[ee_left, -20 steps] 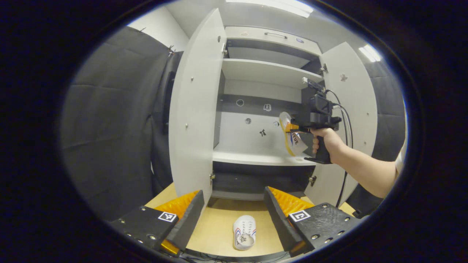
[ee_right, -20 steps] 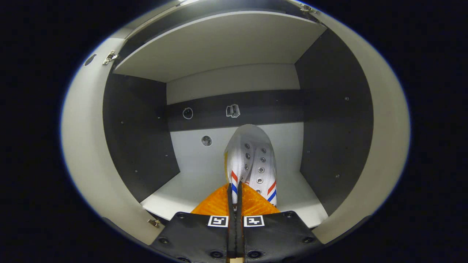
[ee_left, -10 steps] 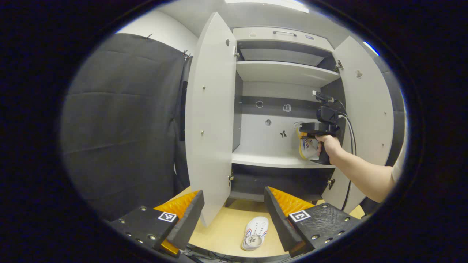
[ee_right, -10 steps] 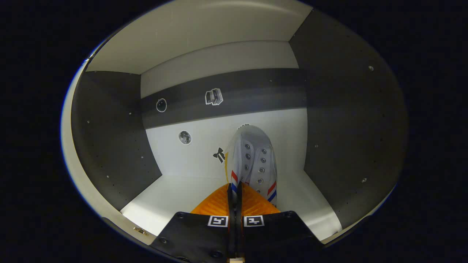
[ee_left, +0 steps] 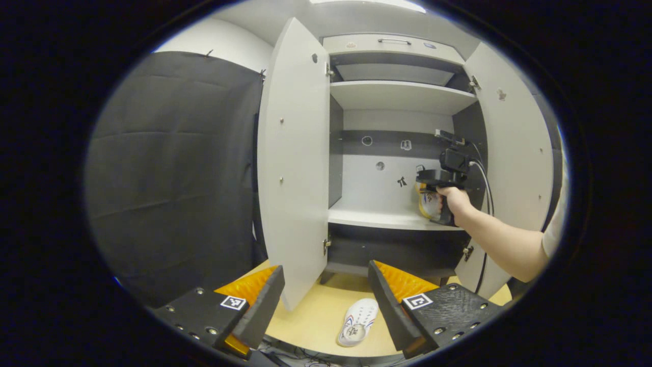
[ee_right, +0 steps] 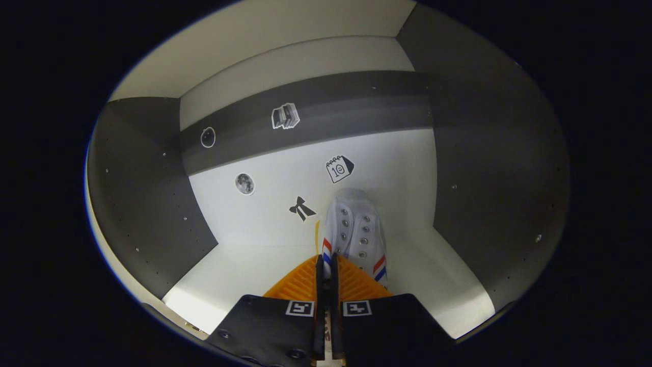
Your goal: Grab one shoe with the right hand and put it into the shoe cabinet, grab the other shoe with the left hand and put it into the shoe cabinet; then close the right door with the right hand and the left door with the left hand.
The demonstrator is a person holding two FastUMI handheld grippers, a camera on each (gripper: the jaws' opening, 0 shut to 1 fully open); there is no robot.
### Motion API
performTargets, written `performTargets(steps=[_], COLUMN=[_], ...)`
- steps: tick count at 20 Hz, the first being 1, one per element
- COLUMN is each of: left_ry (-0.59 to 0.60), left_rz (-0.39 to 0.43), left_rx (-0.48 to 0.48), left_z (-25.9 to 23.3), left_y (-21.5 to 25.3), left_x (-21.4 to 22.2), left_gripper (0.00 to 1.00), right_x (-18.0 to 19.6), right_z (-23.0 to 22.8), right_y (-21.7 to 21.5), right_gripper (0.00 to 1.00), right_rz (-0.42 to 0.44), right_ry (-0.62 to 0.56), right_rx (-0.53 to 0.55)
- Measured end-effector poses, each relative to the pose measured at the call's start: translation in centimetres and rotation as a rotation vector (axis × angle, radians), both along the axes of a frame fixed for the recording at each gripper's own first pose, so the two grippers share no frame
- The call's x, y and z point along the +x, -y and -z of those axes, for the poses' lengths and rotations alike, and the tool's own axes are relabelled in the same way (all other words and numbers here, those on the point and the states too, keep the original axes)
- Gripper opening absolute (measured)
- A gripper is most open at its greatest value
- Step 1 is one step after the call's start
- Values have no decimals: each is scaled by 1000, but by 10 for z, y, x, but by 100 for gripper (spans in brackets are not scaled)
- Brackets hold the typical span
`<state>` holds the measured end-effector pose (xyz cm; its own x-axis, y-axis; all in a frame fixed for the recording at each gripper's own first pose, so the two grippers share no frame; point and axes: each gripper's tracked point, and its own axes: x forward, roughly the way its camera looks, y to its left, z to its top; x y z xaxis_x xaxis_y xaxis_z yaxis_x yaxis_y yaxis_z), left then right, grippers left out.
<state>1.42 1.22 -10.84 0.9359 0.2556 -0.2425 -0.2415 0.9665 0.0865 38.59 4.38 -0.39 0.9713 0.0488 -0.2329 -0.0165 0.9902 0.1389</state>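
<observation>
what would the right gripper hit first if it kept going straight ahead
Probably the cabinet's white back panel: the shoe pinched in the right gripper points toe-first at it, so its toe would touch first. Depth is unclear.

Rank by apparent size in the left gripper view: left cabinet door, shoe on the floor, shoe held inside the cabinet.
1. left cabinet door
2. shoe on the floor, nearer the camera
3. held shoe, partly hidden by the right gripper, so unsure
</observation>
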Motion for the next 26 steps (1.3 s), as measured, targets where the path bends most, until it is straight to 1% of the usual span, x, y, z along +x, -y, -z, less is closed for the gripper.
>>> performTargets(steps=[1,2,3,4,5,6,8,10,12,15,17,19,21,23,25,26], left_ry=[-5,-6,-5,-1,3,5,-1,-10,-17,-41,-62,-87,-116,-150,-202,-233], left_rz=[-3,7,17,25,36,51,83,117,160,231,280,332,387,447,504,527], left_rx=[3,0,-1,1,-1,-6,-17,-41,-73,-60,-56,-69,-77,-87,-96,-100], left_z=[2,2,1,1,0,1,6,10,13,21,32,45,62,86,115,131], left_y=[-1,2,4,4,5,6,7,5,3,-6,-9,-8,-3,7,17,22], left_x=[1,2,3,4,6,7,10,11,11,14,17,21,28,36,44,47], left_gripper=[95,96,95,95,95,95,95,94,94,94,94,96,95,94,95,94], right_x=[3,0,-3,-15,-11,-21,-41,-73,-104,-150,-180,-211,-240,-267,-293,-306], right_z=[-4,-7,-9,-15,-10,-15,-21,-23,-27,-27,-20,-6,12,29,50,59], right_y=[-1,-2,-3,0,0,3,4,8,15,30,31,34,36,35,38,41], right_gripper=[11,22,45,69,92,97,98,98,98,98,98,98,98,98,98,98], right_rz=[-6,-18,-22,-23,-17,-7,-12,-13,4,59,62,74,95,101,114,124], right_ry=[12,17,19,22,26,39,71,88,120,151,157,142,108,84,42,15], right_rx=[16,30,36,26,12,-5,-28,-54,-80,-112,-106,-117,-124,-127,-154,-169])
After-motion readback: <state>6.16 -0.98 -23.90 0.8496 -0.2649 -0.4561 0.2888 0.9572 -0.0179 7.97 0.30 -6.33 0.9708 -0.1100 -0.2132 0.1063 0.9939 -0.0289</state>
